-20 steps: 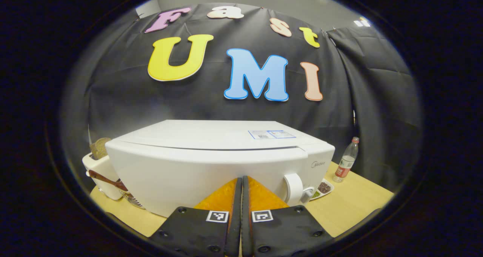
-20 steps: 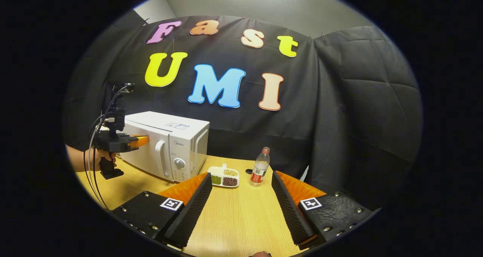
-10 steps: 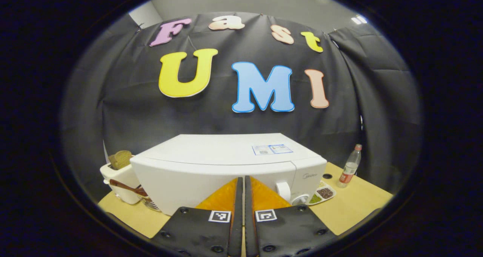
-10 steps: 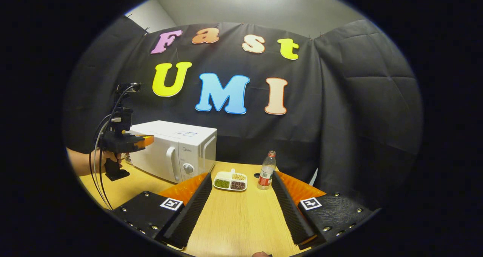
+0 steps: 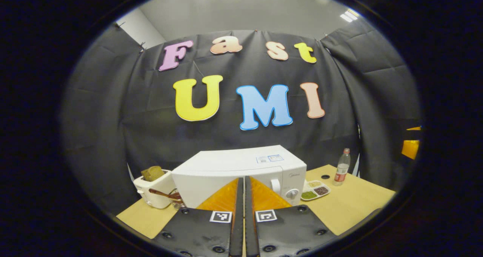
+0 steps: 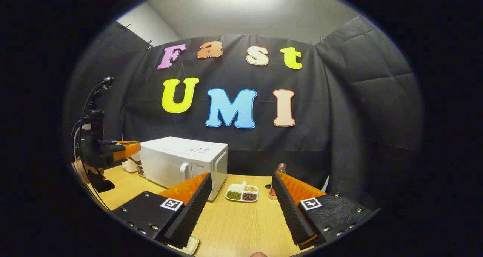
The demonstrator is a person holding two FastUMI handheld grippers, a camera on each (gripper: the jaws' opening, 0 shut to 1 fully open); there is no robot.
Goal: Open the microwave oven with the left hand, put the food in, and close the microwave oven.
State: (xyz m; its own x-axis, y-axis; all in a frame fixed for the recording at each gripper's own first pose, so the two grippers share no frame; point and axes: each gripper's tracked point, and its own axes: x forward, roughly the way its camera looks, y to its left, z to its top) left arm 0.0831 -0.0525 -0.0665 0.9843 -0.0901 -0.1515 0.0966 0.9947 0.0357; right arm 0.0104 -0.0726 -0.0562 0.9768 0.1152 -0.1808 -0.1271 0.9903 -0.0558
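Tabletop (image 6: 241, 226) open, microwave (image 6: 181, 160) shut, apart

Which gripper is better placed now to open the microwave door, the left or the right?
Left, probably. The left gripper points straight at the closed microwave, though shut. The right gripper is open and aims past it toward the divided dish.

Bright ceiling light glares overhead; edges bend, perhaps slightly soft.

Your left tongs (image 5: 243, 196) were pressed together with nothing between them, gripped level in your hand (image 6: 86, 170). Your right tongs (image 6: 241, 204) stood wide apart and empty.
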